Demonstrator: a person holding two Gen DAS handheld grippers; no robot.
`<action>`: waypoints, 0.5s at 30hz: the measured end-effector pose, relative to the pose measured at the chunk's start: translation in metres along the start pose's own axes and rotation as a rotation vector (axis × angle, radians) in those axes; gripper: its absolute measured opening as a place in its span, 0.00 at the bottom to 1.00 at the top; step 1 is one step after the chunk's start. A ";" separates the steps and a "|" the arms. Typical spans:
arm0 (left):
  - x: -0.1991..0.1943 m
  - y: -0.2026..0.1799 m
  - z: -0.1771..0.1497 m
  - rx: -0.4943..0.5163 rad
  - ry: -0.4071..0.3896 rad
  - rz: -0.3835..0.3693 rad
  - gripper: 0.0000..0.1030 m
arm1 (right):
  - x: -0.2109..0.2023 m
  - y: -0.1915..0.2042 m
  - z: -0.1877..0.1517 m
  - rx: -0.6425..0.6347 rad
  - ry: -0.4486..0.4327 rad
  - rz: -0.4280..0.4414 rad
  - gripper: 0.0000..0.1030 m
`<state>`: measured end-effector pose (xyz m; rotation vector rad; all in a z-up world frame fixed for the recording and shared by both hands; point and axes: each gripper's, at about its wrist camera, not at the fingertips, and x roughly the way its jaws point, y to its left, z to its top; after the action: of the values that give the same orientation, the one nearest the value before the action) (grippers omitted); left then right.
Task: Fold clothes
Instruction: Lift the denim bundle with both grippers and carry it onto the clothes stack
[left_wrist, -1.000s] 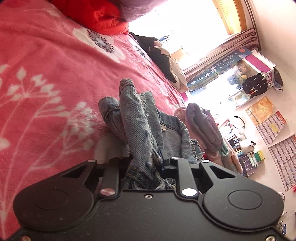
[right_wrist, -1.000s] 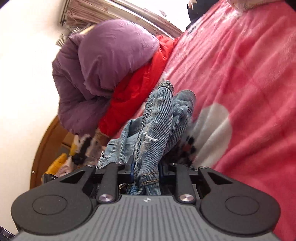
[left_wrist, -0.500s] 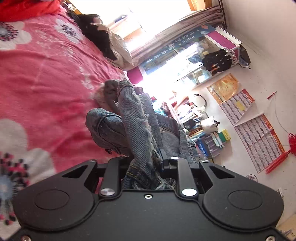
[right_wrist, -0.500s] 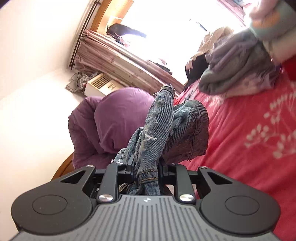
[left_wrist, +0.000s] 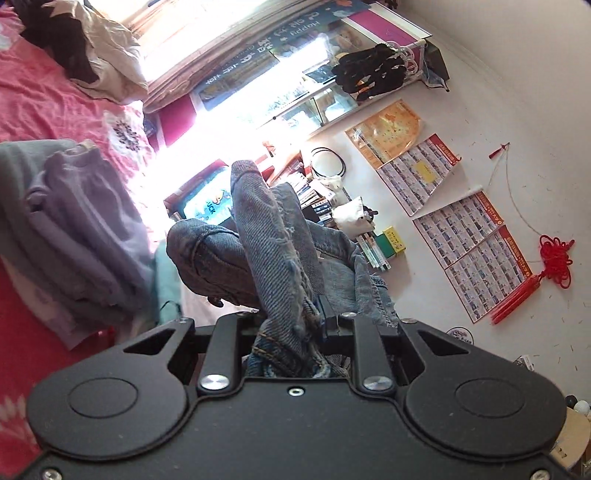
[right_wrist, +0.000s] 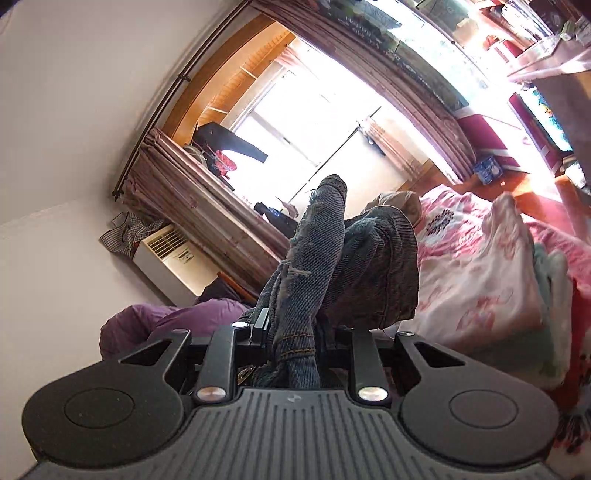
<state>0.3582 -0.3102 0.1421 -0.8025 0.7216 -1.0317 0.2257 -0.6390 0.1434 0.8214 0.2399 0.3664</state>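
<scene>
Both grippers, left and right, clamp narrowly on bunched blue jeans, which rise as frayed, ripped denim folds blocking each view's middle. Beside the jeans lie a folded lilac-grey clothes pile and the pink flowered bedspread. A second ago red bedding filled the background; now calendars and the window show.

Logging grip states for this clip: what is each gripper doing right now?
Left gripper: shut on the denim jeans.
Right gripper: shut on the denim jeans too.
</scene>
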 end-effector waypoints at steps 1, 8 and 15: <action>0.010 -0.002 0.005 -0.001 0.000 -0.011 0.19 | 0.000 -0.006 0.011 0.004 -0.014 -0.003 0.24; 0.087 0.022 0.019 -0.002 0.047 0.086 0.26 | 0.016 -0.082 0.066 0.148 -0.112 -0.025 0.24; 0.103 0.083 -0.018 -0.064 0.118 0.366 0.63 | 0.050 -0.203 0.002 0.350 -0.061 -0.316 0.24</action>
<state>0.4156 -0.3856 0.0483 -0.6373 0.9663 -0.7319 0.3170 -0.7466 -0.0104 1.1178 0.3776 -0.0006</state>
